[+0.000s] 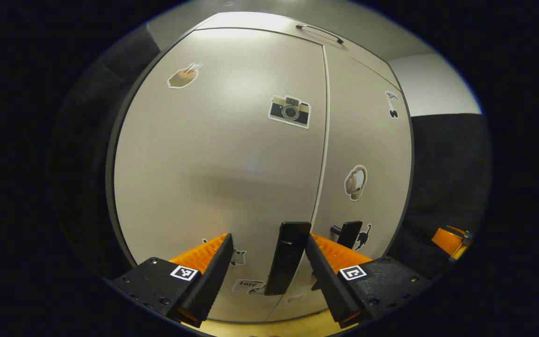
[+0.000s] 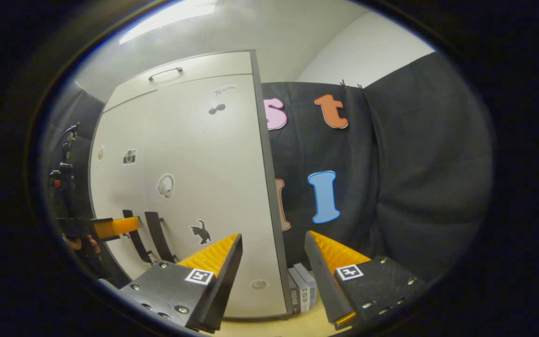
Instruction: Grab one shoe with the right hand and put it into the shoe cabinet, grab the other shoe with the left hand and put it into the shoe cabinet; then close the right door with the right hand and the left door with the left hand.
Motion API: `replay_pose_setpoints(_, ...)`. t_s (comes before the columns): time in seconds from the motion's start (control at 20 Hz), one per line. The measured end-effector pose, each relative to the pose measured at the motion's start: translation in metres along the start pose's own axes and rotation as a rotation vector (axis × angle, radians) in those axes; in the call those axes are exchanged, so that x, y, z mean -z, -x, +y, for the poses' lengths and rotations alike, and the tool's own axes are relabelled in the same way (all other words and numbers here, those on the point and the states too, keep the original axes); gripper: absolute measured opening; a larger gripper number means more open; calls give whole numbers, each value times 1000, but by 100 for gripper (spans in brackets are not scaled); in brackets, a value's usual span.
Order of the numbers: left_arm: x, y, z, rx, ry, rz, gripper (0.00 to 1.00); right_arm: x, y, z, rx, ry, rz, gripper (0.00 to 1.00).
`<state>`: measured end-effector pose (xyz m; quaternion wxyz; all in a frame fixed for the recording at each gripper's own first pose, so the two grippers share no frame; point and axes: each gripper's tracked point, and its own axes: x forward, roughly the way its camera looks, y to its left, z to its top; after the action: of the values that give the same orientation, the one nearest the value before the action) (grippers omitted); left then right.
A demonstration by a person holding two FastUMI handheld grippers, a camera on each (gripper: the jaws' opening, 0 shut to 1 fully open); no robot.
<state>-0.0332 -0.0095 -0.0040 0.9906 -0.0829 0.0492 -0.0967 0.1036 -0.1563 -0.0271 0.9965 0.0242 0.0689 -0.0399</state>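
Both cabinet (image 1: pixel 222 164) doors are closed — the shoes can't be seen. My left gripper (image 1: pixel 268 255) is wide open at the left door's handle (image 1: pixel 287 257), which stands between the fingers, apart from both. My right gripper (image 2: pixel 273 255) is open too, holding nothing, pointed at the cabinet's right edge — small boxes (image 2: pixel 303 288) sit beside it there.

The cabinet (image 1: pixel 232 178) stands upright, pale grey with a dark frame, both doors shut. The left door (image 1: pixel 213 159) and right door (image 1: pixel 367 140) carry stickers, and a black handle (image 1: pixel 288 257) sits low by the seam on each.
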Motion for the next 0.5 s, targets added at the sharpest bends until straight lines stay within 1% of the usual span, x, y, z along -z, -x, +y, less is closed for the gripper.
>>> replay_pose_setpoints(0.1,-9,19,6,-27,9,-19,94,-17,10,19,-37,9,-24,80)
replay_pose_setpoints(0.2,-22,44,13,-58,-22,-27,91,-35,19,43,-91,-4,-49,80)
replay_pose_setpoints(0.3,-40,70,13,-80,-57,-49,91,-52,31,65,-132,-6,-65,80)
replay_pose_setpoints(0.35,-49,82,13,-90,-76,-65,84,-59,36,77,-154,-5,-73,80)
replay_pose_setpoints(0.4,-56,94,12,-100,-99,-73,91,-65,42,89,-176,-6,-83,80)
replay_pose_setpoints(0.5,-65,116,11,-126,-149,-82,90,-73,54,110,-222,-24,-86,80)
